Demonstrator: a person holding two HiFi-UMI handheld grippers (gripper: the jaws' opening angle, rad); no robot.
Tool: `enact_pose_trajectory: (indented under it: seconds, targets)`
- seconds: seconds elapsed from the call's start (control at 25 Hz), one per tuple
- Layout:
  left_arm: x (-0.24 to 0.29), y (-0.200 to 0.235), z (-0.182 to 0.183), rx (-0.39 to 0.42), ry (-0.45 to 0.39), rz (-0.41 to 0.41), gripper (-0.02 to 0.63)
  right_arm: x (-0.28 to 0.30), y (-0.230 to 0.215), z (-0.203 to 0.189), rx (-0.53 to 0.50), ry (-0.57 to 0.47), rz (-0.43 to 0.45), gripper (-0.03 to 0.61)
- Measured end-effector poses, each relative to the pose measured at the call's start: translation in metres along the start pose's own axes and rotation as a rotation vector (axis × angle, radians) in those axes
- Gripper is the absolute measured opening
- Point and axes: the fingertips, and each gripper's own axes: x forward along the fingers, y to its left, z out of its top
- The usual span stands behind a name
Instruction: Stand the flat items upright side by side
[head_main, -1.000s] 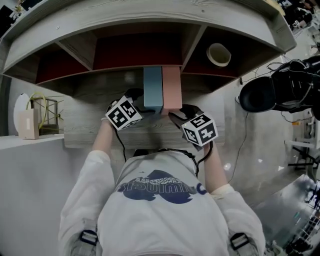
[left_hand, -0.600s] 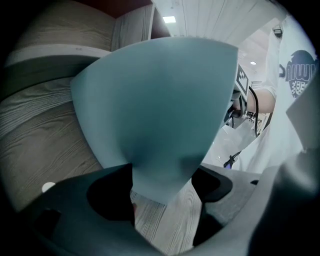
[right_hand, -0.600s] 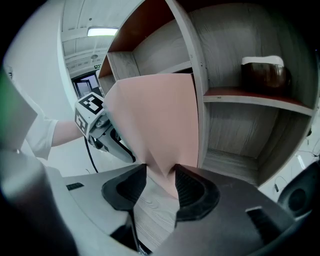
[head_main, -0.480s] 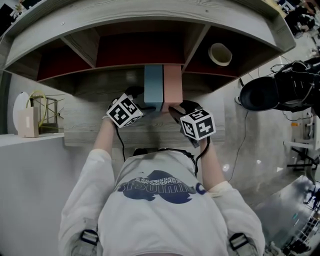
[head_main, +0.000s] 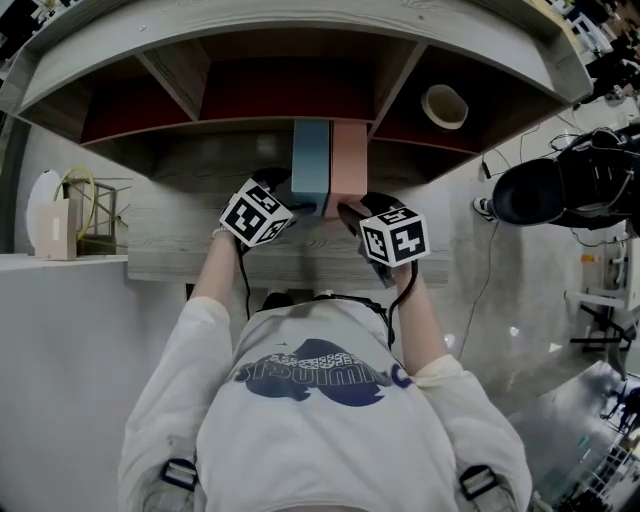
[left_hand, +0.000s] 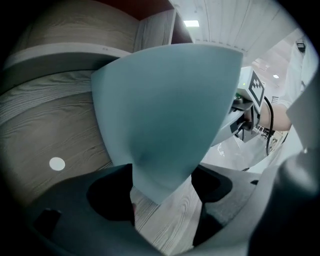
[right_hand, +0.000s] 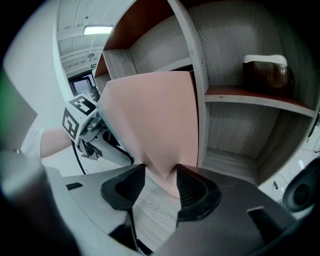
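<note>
I have the shelf unit (head_main: 300, 40) filling the top of the head view, its middle compartment straight ahead of me, and the grey wood counter (head_main: 180, 235) running beneath it. At the mouth of that compartment the blue item (head_main: 310, 165) and the pink item (head_main: 349, 165) stand upright on the counter, long axes vertical, broad faces together so that they look flush, with the blue on my left and the pink just beside the compartment's right divider. Each item lies directly ahead of its own gripper, so neither hand has to cross. The left gripper (head_main: 298, 206) comes in low at the near bottom corner of the blue item, and in the left gripper view its jaws sit on either side of that corner, clamped on it as far as I can read. The right gripper (head_main: 347, 211) has the pink item's near lower corner between its jaws. These have just been opening, though the pads look to lie against its faces. I judge the standing-up done and the release beginning. Pulling straight back along the gripper's line should leave both upright.
</note>
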Motion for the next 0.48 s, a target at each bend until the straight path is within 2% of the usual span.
enact_pose_trajectory:
  seconds: [0.48]
  targets:
    - [-0.002, -0.005, 0.001, -0.048, 0.003, 0.040, 0.376, -0.010, -0.005, -0.005, -0.012, -0.008, 0.003, 0.219]
